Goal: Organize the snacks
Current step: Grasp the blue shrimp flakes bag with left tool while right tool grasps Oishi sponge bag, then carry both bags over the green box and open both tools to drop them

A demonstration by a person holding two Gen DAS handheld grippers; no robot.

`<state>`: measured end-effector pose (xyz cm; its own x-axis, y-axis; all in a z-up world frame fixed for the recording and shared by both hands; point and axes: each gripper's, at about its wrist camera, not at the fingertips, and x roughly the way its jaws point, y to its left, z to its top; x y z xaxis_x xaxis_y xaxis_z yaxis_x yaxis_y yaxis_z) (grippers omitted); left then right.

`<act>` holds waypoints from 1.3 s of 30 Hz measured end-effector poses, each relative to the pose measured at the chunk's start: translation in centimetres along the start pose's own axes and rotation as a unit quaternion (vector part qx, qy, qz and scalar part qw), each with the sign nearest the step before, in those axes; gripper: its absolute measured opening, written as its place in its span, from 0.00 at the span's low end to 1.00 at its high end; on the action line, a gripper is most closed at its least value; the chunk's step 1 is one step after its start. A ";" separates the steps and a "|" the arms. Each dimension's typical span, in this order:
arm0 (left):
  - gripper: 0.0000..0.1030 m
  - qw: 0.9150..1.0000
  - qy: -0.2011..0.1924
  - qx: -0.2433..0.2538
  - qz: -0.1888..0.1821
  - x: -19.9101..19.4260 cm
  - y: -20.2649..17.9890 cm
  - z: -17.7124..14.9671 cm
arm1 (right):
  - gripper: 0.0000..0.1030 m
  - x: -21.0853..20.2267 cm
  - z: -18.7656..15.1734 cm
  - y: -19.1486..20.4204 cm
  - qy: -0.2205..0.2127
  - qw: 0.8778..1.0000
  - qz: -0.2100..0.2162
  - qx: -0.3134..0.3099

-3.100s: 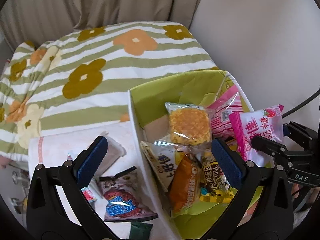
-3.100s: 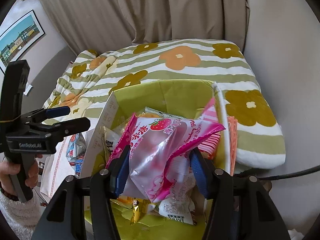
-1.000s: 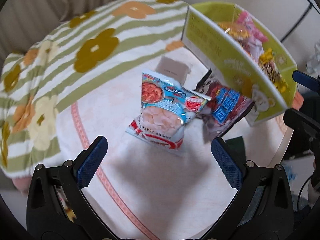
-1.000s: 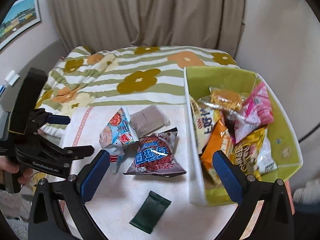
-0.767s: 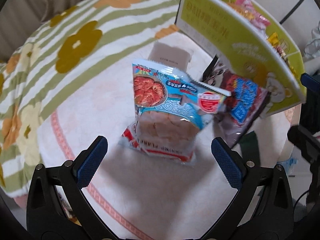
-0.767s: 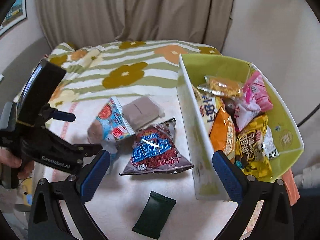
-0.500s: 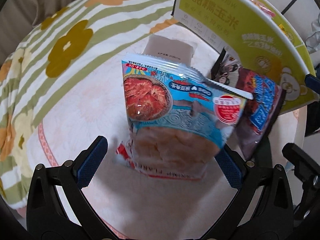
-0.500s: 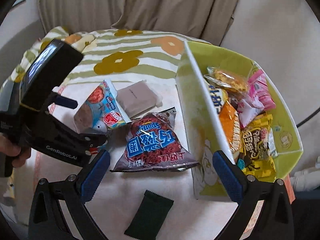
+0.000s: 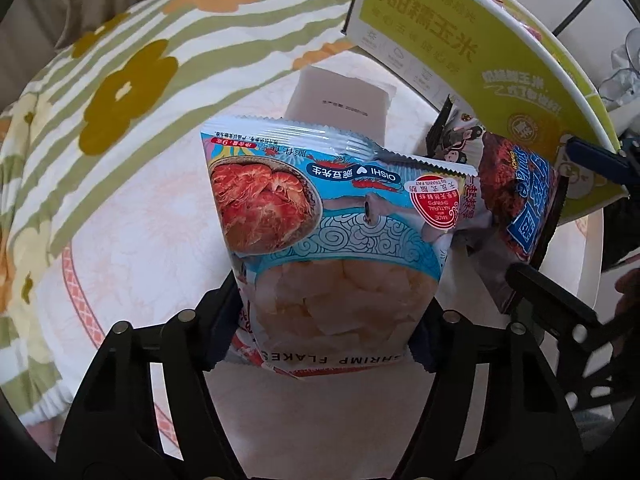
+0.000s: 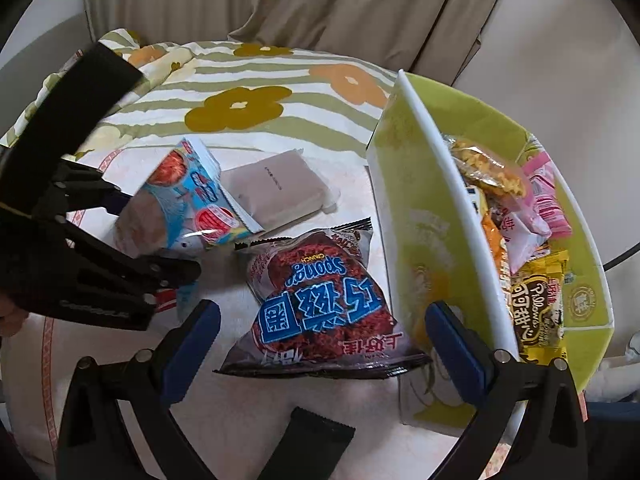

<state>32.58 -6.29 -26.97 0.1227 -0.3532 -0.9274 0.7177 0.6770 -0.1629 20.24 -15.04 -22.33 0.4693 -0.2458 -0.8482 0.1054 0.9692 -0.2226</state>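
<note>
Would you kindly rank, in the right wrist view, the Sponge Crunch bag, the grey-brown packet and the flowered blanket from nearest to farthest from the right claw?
1. Sponge Crunch bag, between the right claw's fingers.
2. Grey-brown packet, beyond it, towards the left.
3. Flowered blanket, at the back.

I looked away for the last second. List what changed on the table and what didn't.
The left gripper dropped onto the shrimp flakes bag; its jaws, wide open before, are closing around the bag's lower end. The right gripper sank, open, over the Sponge Crunch bag. That bag, the grey packet, dark green sachet and green box stayed put.
</note>
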 end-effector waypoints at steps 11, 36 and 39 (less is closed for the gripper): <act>0.63 0.999 -0.013 -0.029 0.023 -2.4 2.7 -1.4 | 0.99 2.2 1.7 1.3 0.018 0.999 -0.004 -0.032; 0.63 0.990 -0.038 -0.128 0.053 -7.4 5.0 -5.7 | 0.61 2.7 1.8 0.8 0.050 0.998 0.007 -0.032; 0.63 0.988 -0.046 -0.132 0.061 -8.8 4.4 -5.4 | 0.61 0.3 2.3 0.4 0.030 0.999 0.024 -0.018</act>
<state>30.97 3.26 -21.29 0.2675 -0.3082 -0.9129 0.4918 0.8584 -0.1457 22.44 -14.74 -21.60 0.4202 -0.2016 -0.8848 0.0517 0.9788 -0.1984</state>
